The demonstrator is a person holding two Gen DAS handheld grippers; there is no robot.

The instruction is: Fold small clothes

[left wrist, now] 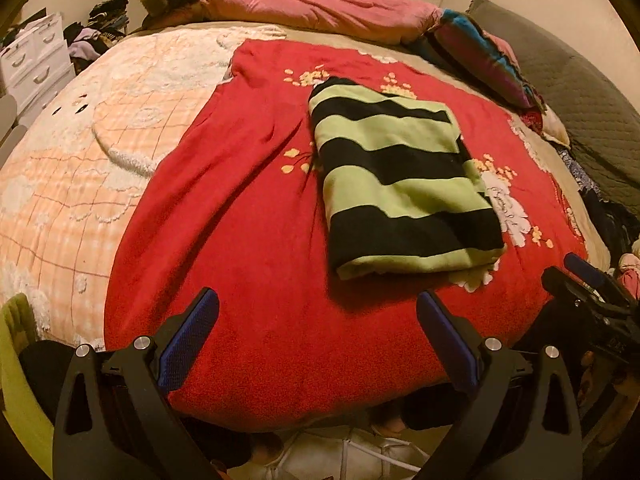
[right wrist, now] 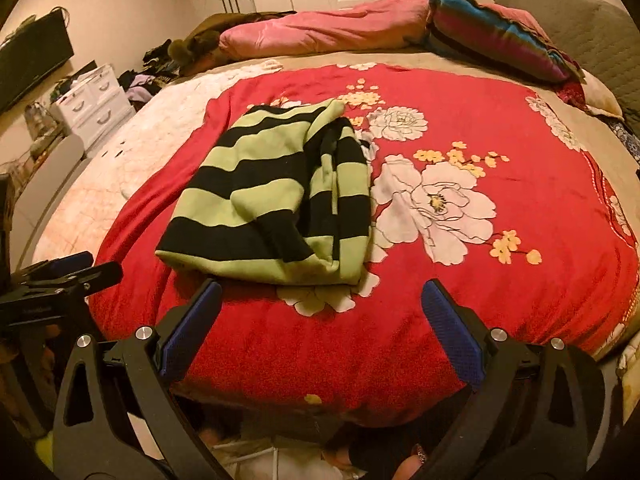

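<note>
hanging wide open and holding nothing, the left claw (left wrist: 318, 306) sits at the bottom of its frame, and the right claw (right wrist: 322, 298) does the same. just past them, the striped top (right wrist: 276, 196) lies folded on the red blanket (right wrist: 500, 128), in the middle left of the right view. one loose flap may slip open if a claw bumps or drags it.
</note>
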